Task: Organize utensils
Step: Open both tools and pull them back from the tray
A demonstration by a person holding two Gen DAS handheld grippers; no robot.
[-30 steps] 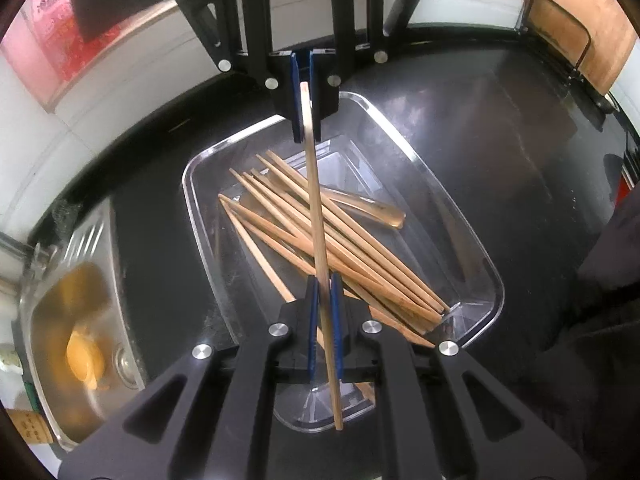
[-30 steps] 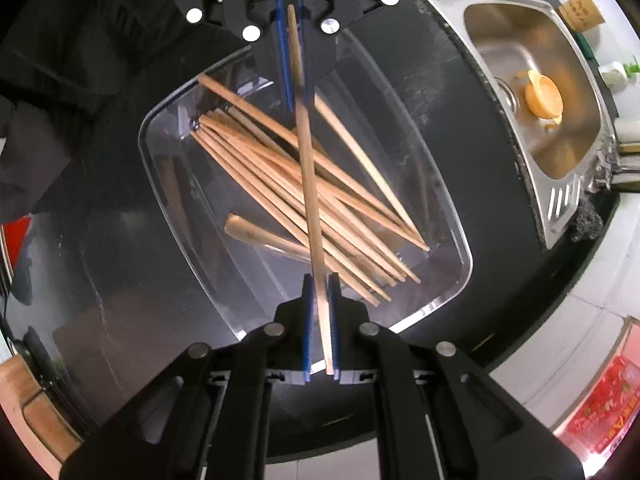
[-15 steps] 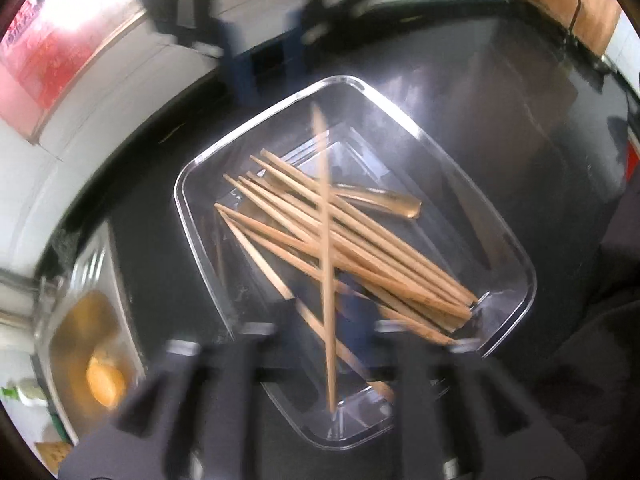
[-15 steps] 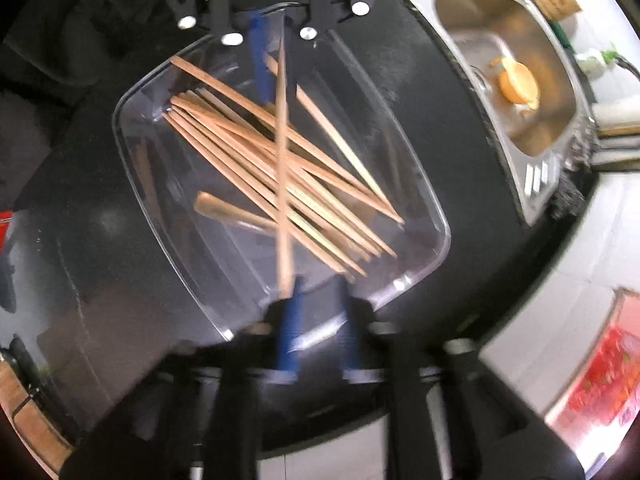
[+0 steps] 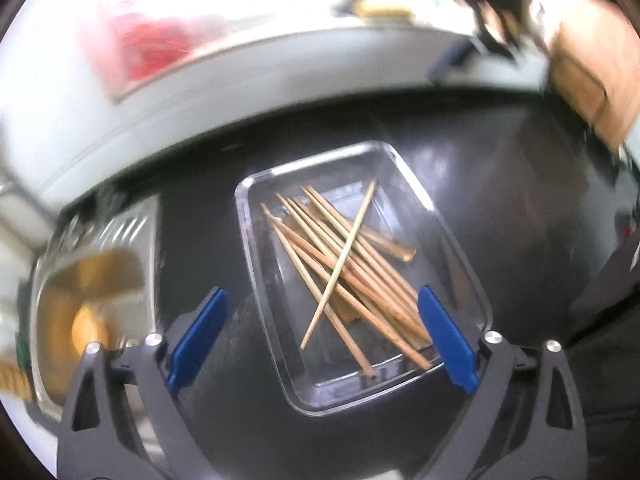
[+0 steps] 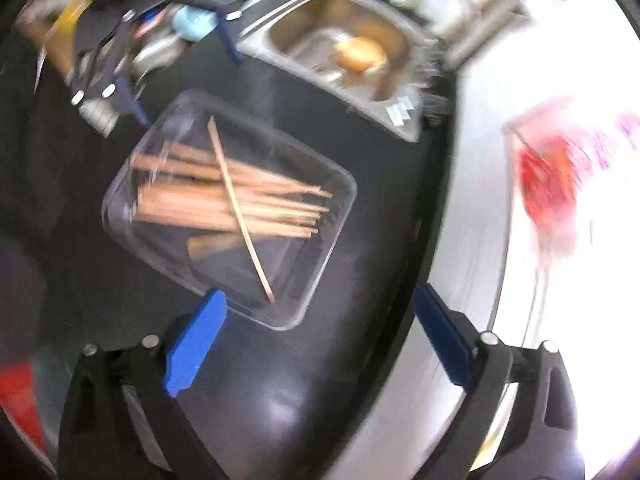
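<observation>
One chopstick (image 5: 340,264) beyond spread fingers (image 5: 198,336).

Left tool (image 5: 322,334): two black, angular arms with triangular cut-outs, each tipped by a flat blue pad (image 5: 198,336). Round silver screw heads mark the joints, two on each arm near the pad's base. Right tool (image 6: 318,340): the same build, with black arms, slotted cut-outs, blue pads (image 6: 194,354) and paired silver screws. Its blue pads and silver screws appear blurred. In the right wrist view the other tool shows at upper left, blurred, as black framing with silver screws and blue tips.
</observation>
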